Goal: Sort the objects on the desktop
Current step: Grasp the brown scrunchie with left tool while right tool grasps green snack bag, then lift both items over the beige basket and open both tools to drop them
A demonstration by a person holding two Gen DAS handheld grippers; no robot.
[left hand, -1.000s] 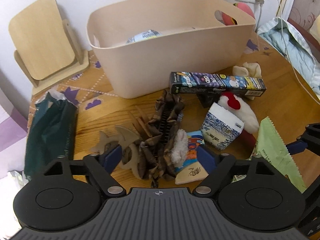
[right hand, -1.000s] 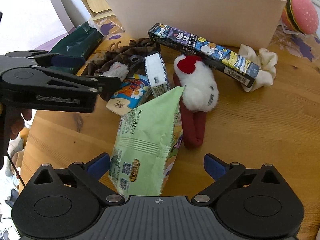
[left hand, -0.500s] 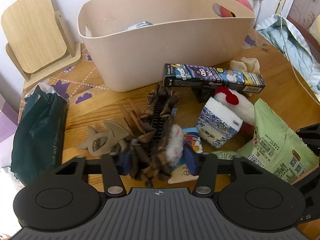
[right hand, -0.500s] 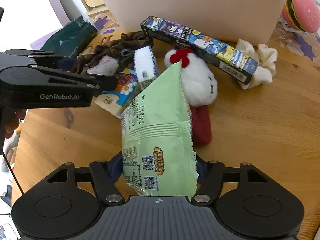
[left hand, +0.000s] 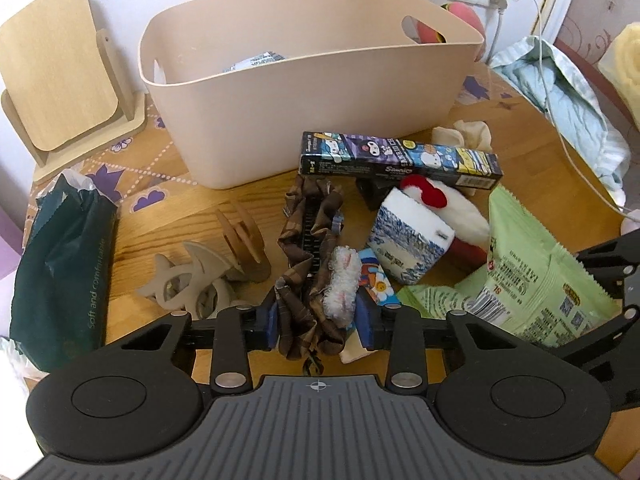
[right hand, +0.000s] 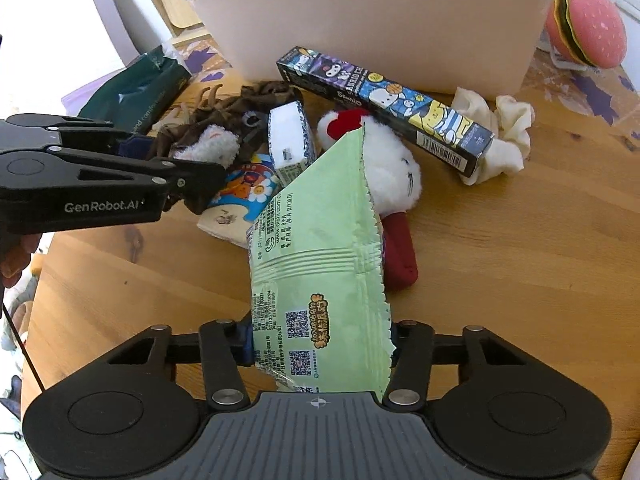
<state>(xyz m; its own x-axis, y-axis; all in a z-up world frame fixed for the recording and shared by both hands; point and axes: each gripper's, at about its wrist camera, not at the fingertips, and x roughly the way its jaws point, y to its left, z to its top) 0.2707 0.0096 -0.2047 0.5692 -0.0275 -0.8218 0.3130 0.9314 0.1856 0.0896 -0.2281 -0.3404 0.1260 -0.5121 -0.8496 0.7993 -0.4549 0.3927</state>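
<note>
Left gripper (left hand: 320, 322) jaws pinching brown plaid fabric scrunchie (left hand: 310, 248), right gripper (right hand: 320, 340) jaws clamping pale-green crinkled snack bag (right hand: 320, 248) — beige plastic tub (left hand: 320, 92) behind.

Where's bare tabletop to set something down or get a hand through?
Bare wood lies right of the red sock, below the cartoon box and white scrunchie. A second patch lies under the left gripper. The middle pile, from the brown hair clip to the tub, is crowded.
</note>
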